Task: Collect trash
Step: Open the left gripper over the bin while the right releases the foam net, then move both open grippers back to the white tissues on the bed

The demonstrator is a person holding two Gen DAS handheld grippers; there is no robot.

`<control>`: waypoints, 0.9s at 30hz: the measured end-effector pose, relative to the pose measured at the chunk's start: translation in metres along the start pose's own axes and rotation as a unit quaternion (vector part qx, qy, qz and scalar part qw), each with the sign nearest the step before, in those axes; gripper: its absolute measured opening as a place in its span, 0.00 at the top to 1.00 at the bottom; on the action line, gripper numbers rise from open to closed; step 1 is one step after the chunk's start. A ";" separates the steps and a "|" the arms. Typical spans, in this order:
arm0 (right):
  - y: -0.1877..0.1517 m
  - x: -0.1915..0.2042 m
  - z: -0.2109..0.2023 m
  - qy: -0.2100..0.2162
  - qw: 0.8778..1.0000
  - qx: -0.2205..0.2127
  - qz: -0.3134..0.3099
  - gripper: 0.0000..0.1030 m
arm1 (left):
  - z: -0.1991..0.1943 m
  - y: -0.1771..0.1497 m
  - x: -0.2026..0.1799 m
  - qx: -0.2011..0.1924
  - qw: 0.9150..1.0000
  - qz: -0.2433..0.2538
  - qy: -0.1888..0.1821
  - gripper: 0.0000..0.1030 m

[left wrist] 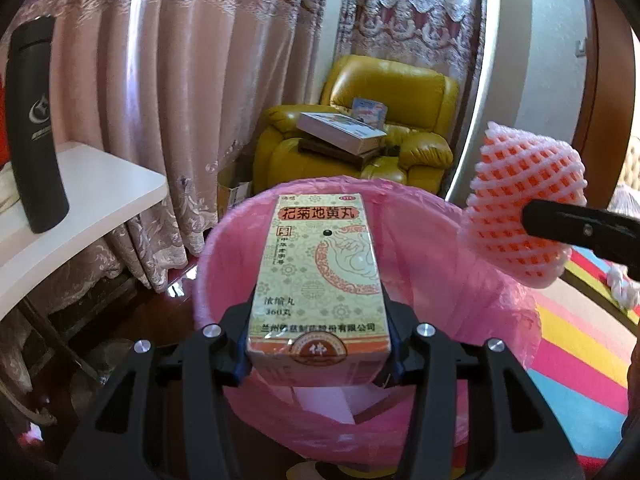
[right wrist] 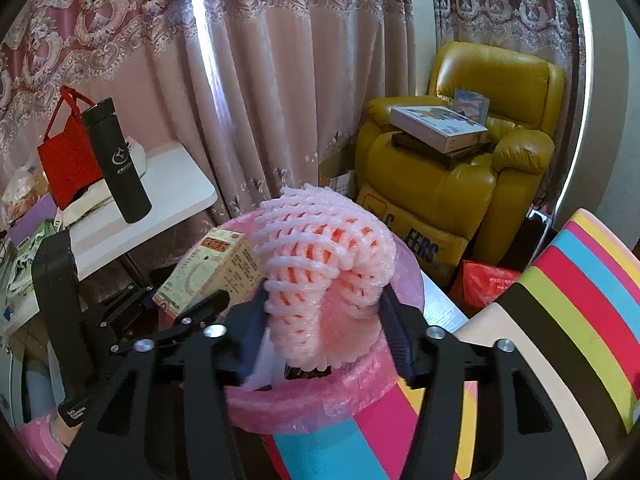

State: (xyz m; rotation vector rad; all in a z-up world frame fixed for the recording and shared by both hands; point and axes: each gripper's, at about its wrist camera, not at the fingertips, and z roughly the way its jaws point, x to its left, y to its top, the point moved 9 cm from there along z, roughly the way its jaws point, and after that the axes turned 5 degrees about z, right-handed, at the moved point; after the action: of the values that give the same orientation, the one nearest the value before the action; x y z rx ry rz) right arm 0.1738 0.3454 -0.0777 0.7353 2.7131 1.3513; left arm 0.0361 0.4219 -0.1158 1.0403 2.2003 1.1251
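Pink-lined bin (left wrist: 500, 280), medicine box (left wrist: 320, 272) and foam net (right wrist: 320, 264) above

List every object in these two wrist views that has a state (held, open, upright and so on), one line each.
Medicine box: clamped in the left gripper, above the bin.
Foam fruit net: between the right gripper's parted fingers, over the bin.
Pink-lined trash bin: open, white paper inside.
Black thermos: upright, capped, on the white table.
Yellow armchair: boxes stacked on its seat.
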 end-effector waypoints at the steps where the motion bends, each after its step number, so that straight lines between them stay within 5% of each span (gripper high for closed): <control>1: 0.000 -0.001 -0.002 0.004 1.000 -0.003 0.002 0.39 | -0.001 0.001 0.002 -0.001 1.000 -0.003 0.004 0.47; 3: 0.001 -0.005 -0.009 0.002 1.000 -0.013 0.007 0.32 | -0.008 0.004 0.006 -0.010 1.000 -0.009 0.013 0.37; 7: -0.003 -0.018 -0.030 -0.008 1.000 -0.028 0.010 0.32 | -0.018 0.008 0.011 -0.021 0.999 -0.011 0.029 0.30; 12: -0.021 -0.041 -0.073 -0.039 0.998 -0.054 -0.004 0.32 | -0.040 0.015 -0.001 -0.047 0.998 -0.018 0.039 0.07; 21: -0.085 -0.149 -0.148 -0.119 0.988 -0.065 0.079 0.32 | -0.046 0.012 -0.120 -0.039 0.996 0.047 -0.068 0.05; 27: -0.128 -0.239 -0.197 -0.186 0.963 -0.080 0.175 0.32 | -0.035 -0.009 -0.237 0.000 0.982 0.103 -0.161 0.05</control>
State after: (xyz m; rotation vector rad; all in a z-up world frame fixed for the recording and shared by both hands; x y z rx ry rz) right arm 0.2911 0.0319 -0.0958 1.3452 2.2260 1.3047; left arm 0.1533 0.2141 -0.0901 1.3697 1.8723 0.9593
